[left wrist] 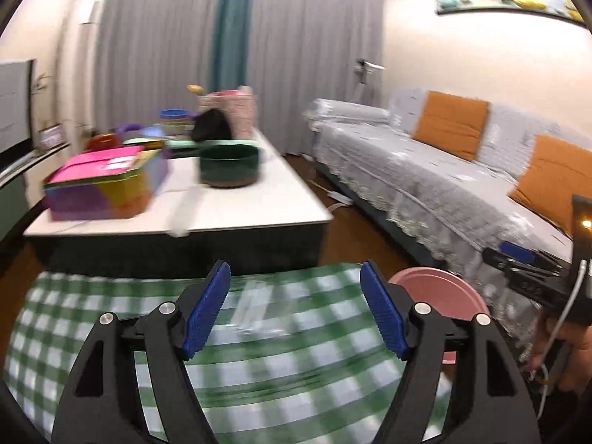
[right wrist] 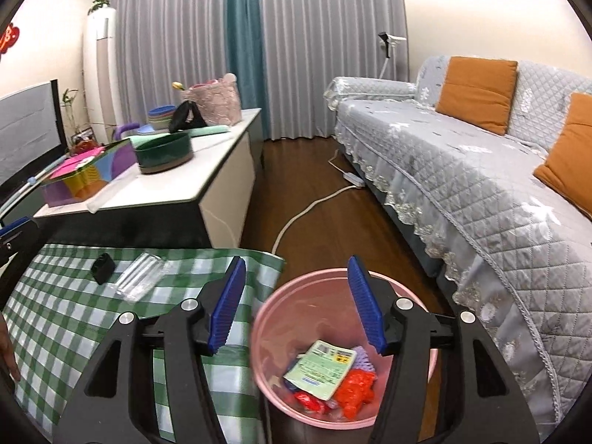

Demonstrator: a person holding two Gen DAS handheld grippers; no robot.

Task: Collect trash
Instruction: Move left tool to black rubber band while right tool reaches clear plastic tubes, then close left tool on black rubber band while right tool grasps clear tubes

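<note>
A grey-covered sofa [right wrist: 481,170] flanks a low white table [right wrist: 177,185]. Nearer, a green checked cloth [right wrist: 55,296] carries a clear plastic wrapper [right wrist: 140,275] and a small black object [right wrist: 102,267]. Beside the cloth stands a pink bin [right wrist: 296,288] containing paper and red trash [right wrist: 333,381]. The left gripper [left wrist: 292,310] and right gripper [right wrist: 298,303] both stand open, holding nothing.

You can read no text here; the print on the green packet [right wrist: 321,369] stays too small to make out.
</note>
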